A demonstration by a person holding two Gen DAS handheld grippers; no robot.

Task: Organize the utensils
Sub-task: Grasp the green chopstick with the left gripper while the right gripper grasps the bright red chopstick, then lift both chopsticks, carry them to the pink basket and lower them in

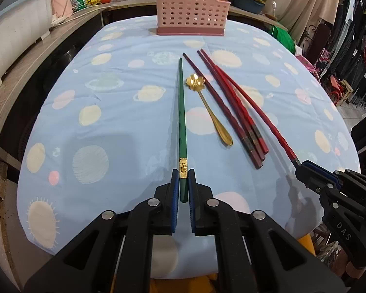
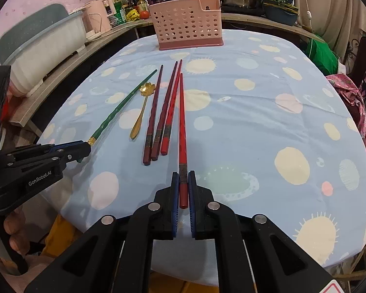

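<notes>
We see left tongs clamped on a green chopstick (gold band), right tongs clamped on a red chopstick; only the right view shows fingers.

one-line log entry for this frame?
left gripper: shut on green chopstick | right gripper: shut on red chopstick | on cloth: three chopsticks, gold spoon | pink holder: none placed
</notes>
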